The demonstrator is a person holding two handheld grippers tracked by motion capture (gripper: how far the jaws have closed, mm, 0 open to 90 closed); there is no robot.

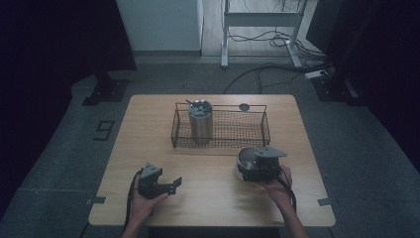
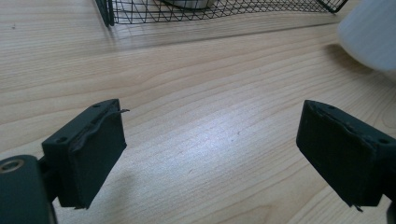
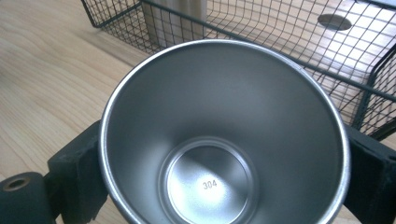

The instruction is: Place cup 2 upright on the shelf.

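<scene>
Steel cup [image 3: 224,140] clamped in right hand-held gripper [image 1: 258,167]

Looks like a lab or test room: lone wooden table [image 1: 213,198] on grey carpet tiles [image 1: 346,134], black curtains [image 1: 54,34] at both sides, loose cables [image 1: 267,69] trailing over the floor, bare metal desk frame [image 1: 262,22] behind.
</scene>
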